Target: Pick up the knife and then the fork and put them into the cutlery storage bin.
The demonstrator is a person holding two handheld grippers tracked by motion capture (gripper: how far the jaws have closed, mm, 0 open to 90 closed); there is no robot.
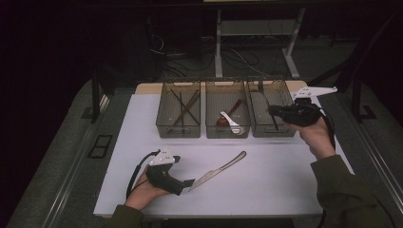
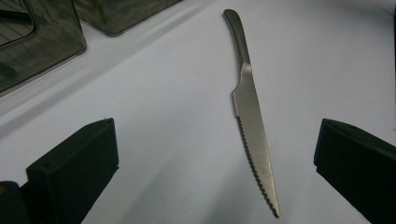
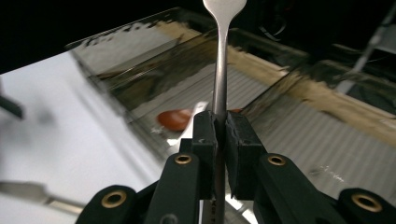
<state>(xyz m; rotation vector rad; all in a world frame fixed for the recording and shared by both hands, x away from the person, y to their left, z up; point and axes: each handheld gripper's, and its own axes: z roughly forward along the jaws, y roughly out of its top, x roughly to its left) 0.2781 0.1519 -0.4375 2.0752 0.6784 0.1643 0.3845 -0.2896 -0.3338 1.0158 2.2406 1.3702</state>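
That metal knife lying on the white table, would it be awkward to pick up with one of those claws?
Probably somewhat. The knife lies flat on the white table, so there is little edge to catch. Its polished metal looks slippery and stiff. The left claw stands open around the serrated blade, and may pinch it there.

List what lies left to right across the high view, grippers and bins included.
Left gripper → left bin holding dark sticks → knife on the table → middle bin holding spoons → right bin → right gripper → person's right hand.
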